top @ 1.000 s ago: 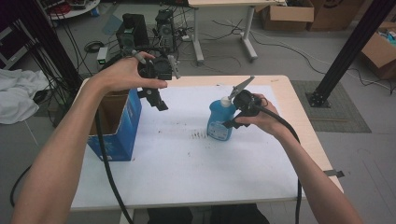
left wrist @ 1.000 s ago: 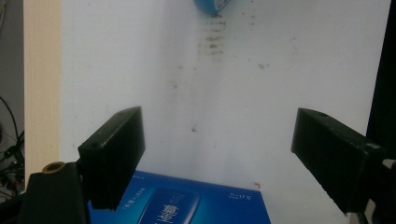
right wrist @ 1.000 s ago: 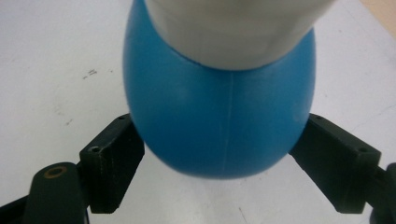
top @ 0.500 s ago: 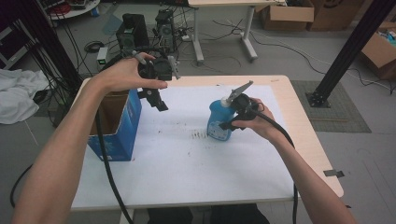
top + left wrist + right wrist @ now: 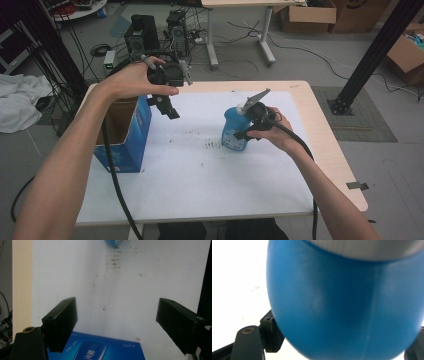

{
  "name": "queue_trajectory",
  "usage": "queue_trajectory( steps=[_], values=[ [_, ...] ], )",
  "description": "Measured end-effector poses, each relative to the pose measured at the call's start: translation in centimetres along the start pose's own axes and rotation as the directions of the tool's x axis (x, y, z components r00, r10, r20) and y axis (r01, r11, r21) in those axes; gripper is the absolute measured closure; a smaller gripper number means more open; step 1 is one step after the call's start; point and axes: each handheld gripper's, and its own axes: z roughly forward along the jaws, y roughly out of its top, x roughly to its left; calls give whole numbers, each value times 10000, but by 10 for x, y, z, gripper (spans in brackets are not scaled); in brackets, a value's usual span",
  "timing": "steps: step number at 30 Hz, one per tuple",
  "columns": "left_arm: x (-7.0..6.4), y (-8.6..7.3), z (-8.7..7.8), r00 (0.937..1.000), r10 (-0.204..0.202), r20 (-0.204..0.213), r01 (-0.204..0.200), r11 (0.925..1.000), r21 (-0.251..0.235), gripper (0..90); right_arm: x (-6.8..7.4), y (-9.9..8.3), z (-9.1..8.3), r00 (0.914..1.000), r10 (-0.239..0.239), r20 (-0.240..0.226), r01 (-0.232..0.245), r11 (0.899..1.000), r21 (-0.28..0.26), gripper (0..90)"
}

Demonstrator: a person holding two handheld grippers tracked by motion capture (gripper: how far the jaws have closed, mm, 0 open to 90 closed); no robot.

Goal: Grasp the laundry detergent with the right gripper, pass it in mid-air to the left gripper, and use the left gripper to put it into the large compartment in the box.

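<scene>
- The right gripper (image 5: 248, 131) has its fingers pinching the body of a blue bottle (image 5: 235, 129), which stands upright near the middle of the white sheet (image 5: 200, 170) that covers the worktop (image 5: 320, 125)
- In the right gripper view the bottle (image 5: 344, 302) sits deep between the fingers, with one black finger (image 5: 270, 332) pressed against its left flank; the other finger is mostly cut off at the frame's lower right corner
- The bottle's base looks to be on the sheet or just above it; the pictures do not settle which
- The left gripper (image 5: 167, 106) hangs in the air above the open blue box (image 5: 127, 132) at the left edge of the worktop, well apart from the bottle
- Its fingers (image 5: 61, 322) are spread wide with nothing between them, and its own view looks down past the box's printed top edge (image 5: 97, 350) to the sheet
- Judging from this, the step in hand is the grasp and lift of the bottle, most likely to carry it over to the box
- The next move calls for a steady lift straight up so the round body does not slip in the pinch, then a carry leftward across the sheet
- The bottle must rise high enough to clear the box's near wall before it goes down inside
- The left gripper should either move aside or steady the box
</scene>
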Motion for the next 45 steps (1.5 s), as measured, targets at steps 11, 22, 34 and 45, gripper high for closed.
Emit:
queue_trajectory(
  steps=[11, 22, 34, 45],
  values=[
    [0, -1, -1, 10000, -14, -36, 14, 10000, -12, 181, 0, -1, -2, 10000, 91, 40, -90, 9995, -289, 293],
    [0, 0, 0, 10000, -16, -57, 16, 10000, -17, 181, -1, -8, -1, 9994, 341, -27, -342, 9982, -497, 328],
    [0, -1, 0, 10000, -18, -71, 18, 10000, 0, 182, 0, -7, 0, 9994, 348, 54, -344, 9974, -639, 351],
    [0, -2, -1, 9999, -56, -116, 55, 10000, -53, 181, 1, -6, 1, 9995, 322, 58, -317, 9966, -759, 404]
  ],
)
